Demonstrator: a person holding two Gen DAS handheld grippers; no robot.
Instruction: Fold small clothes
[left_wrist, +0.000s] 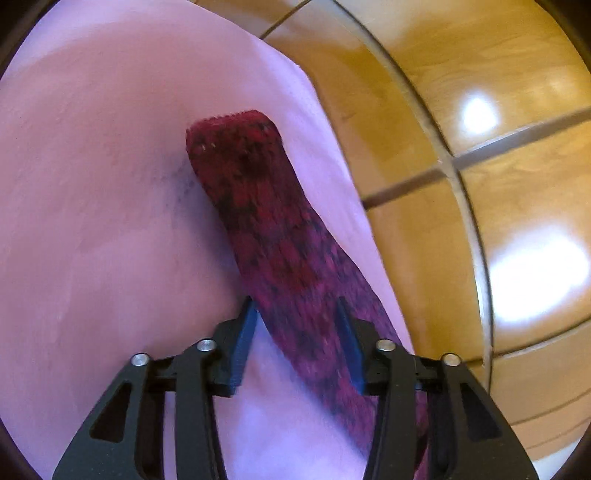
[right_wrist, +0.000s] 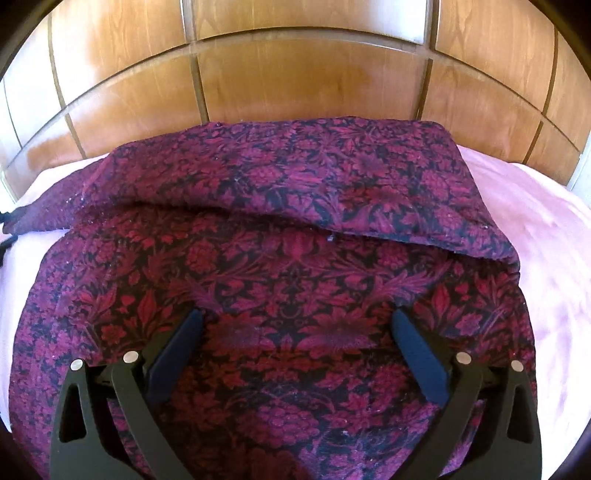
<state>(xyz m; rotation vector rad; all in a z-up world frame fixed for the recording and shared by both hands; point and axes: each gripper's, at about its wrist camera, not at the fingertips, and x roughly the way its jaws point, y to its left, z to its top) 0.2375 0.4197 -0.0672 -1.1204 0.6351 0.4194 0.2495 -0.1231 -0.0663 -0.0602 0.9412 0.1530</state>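
A dark red and purple flower-patterned garment (right_wrist: 295, 266) lies spread on a pink sheet (right_wrist: 554, 280). Its far part is folded forward as a flap (right_wrist: 295, 173). My right gripper (right_wrist: 299, 317) hovers over the garment's middle, jaws wide open with nothing pinched between them. In the left wrist view a long narrow strip of the same cloth (left_wrist: 266, 221), like a sleeve, lies flat on the sheet (left_wrist: 92, 184) and runs away from me. My left gripper (left_wrist: 297, 312) is at its near part, jaws a little apart. The strip lies between and under the fingertips, which do not pinch it.
Glossy wooden panelling (right_wrist: 295, 81) rises straight behind the sheet's far edge. In the left wrist view the sheet's edge runs diagonally close to the strip's right side, with more wooden panels (left_wrist: 480, 184) beyond. Bare pink sheet lies left of the strip.
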